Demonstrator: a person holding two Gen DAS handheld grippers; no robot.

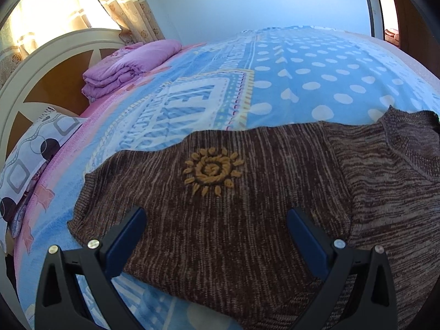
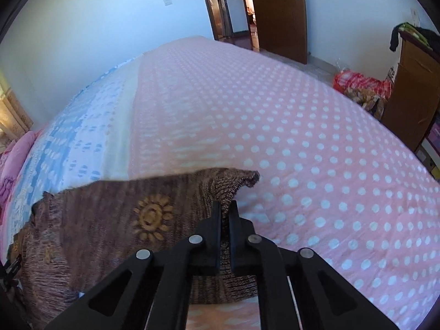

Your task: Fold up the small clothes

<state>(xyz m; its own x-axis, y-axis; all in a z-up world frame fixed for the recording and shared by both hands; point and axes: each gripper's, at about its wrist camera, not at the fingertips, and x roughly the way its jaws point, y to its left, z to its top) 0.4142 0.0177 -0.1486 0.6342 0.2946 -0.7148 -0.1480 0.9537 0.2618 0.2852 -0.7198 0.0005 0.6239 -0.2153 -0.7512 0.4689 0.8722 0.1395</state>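
Note:
A small brown knit sweater (image 1: 247,192) with a yellow sun motif (image 1: 213,172) lies flat on the bed. Its right part is folded over near the collar (image 1: 407,140). My left gripper (image 1: 217,217) is open just above the sweater's near hem, its blue-padded fingers (image 1: 129,233) spread wide, holding nothing. In the right wrist view the sweater (image 2: 110,228) shows with the sun motif (image 2: 152,217). My right gripper (image 2: 227,209) is shut on the sweater's right edge and lifts that fold of knit off the bedspread.
The bed has a blue dotted blanket (image 1: 316,77) and a pink dotted one (image 2: 302,151). A folded purple quilt (image 1: 126,66) and a patterned pillow (image 1: 33,159) lie by the headboard (image 1: 41,63). A wooden door (image 2: 277,13) and a cabinet (image 2: 409,90) stand beyond.

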